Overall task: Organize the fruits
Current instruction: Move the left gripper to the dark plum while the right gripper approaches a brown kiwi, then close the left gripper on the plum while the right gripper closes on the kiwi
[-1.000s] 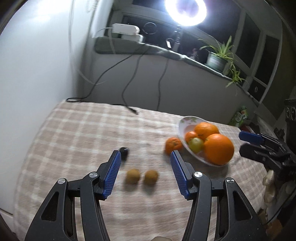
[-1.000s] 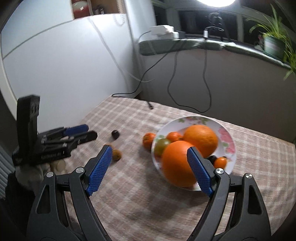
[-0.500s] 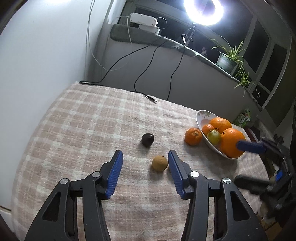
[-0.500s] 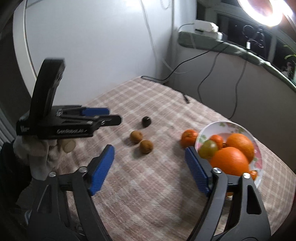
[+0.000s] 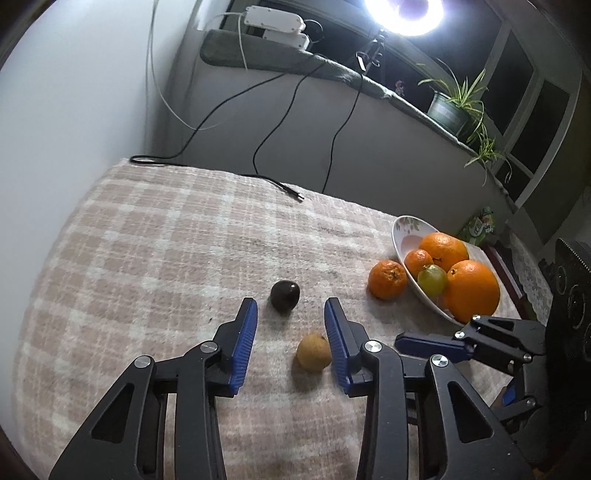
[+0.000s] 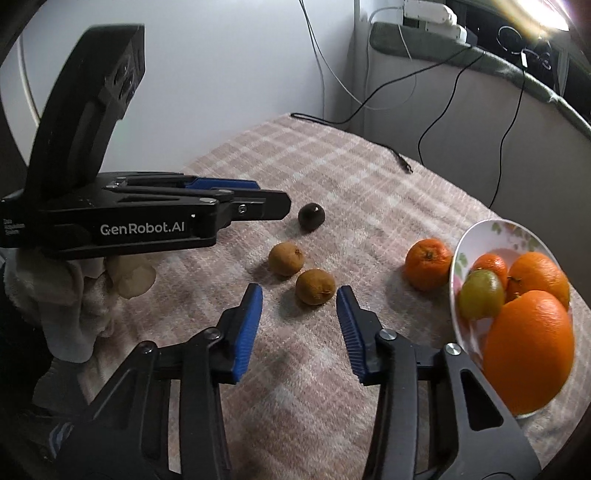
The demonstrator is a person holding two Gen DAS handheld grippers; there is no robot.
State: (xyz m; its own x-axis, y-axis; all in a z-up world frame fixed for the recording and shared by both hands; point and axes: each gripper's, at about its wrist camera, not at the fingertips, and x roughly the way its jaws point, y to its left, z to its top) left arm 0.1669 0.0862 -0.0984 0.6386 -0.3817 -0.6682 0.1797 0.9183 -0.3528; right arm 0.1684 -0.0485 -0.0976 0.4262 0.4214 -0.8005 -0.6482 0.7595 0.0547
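Left wrist: both tongs (image 5: 290, 314) (image 6: 299, 299) gape, just narrowing, kiwis (image 5: 314, 351) unclamped between.

A ring light (image 5: 402, 13) blazes above my windowsill, flaring white, leaving the checked tablecloth (image 5: 147, 236) below it dim, softly shadowed, sharp, with fisheye bending and dark corners.

Cloth (image 5: 147, 236): pink-beige/white plaid. Plate (image 6: 480, 236): white, floral rim. Oranges (image 5: 472, 290): bright orange. Round fruit in plate (image 6: 480, 293): green-yellow. Two small fruits (image 6: 316, 286): brown. One fruit (image 5: 284, 293): near-black. Gripper pads (image 6: 247, 325): blue, bodies black.
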